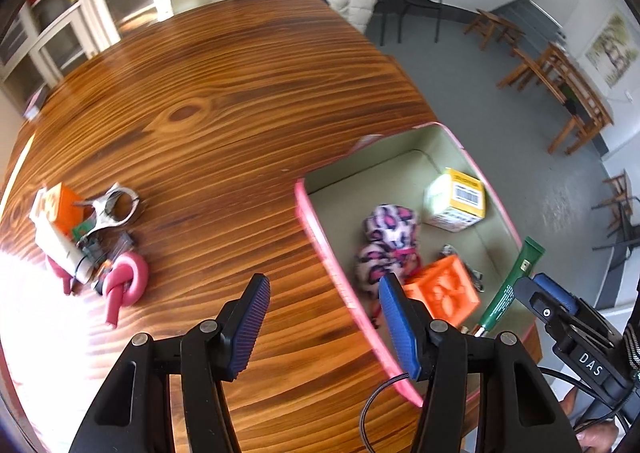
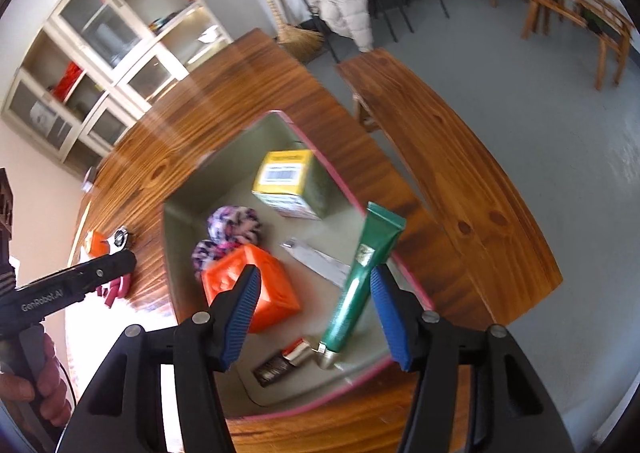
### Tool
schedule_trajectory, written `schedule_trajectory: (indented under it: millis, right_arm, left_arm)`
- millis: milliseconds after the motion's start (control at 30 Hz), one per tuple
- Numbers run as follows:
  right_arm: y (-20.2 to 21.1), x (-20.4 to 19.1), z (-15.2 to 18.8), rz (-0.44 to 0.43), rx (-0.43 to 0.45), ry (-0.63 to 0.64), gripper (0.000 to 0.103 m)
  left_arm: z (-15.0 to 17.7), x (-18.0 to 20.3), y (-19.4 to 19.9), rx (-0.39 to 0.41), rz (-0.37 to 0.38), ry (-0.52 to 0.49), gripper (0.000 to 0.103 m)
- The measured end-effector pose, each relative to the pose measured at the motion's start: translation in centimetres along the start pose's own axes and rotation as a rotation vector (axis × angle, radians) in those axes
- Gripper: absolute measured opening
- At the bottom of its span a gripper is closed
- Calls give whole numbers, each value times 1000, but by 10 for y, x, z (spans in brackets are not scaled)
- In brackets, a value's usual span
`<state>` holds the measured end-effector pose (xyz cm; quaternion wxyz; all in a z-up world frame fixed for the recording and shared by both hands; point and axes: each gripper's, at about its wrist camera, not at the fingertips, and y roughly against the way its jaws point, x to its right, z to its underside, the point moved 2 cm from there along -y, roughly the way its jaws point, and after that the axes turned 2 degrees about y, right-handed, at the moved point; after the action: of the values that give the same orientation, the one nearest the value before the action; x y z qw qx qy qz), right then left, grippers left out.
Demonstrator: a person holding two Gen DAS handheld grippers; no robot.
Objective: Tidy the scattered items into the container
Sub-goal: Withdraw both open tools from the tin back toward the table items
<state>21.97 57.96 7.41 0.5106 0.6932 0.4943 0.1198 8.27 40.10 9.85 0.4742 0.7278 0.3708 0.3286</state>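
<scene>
Right wrist view shows my right gripper (image 2: 314,317) parted, green tube (image 2: 362,281) loose between its pads above the pink-rimmed bin (image 2: 340,181); I advise swinging the empty, half-open left gripper (image 1: 322,317) squarely over the leftover pile (image 1: 86,233) before closing.

A: The heap of loose things (image 1: 86,237) on the table (image 1: 224,101) — can you sort it out?

B: Only partly. An orange box (image 1: 60,207) is half covered by a metal piece (image 1: 114,207), and the small dark bits under it are too tangled and small to name. Glare washes out the table edge beside it.

A: And inside the bin (image 2: 182,253)?

B: The orange cube (image 2: 256,287) is blurred, and the left pad (image 2: 244,311) hides its near corner. A fuzzy patterned bundle (image 2: 234,227) sits partly behind it. The print on the green tube (image 2: 360,277) is unreadable.

A: The person?

B: Only a hand (image 2: 38,381), cut off by the picture's edge.
</scene>
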Motion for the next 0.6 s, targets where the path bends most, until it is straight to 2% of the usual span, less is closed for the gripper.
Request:
schedule_trajectory:
  millis: [300,600]
  right_arm:
    - [-22,-27,-1,-38,-60,45,64]
    - [-22,-64,1,-36,-51,96,64]
  left_arm:
    - [10,-40,3,-5,-27,82,59]
    - [22,-80,5,-22,-45,141,59]
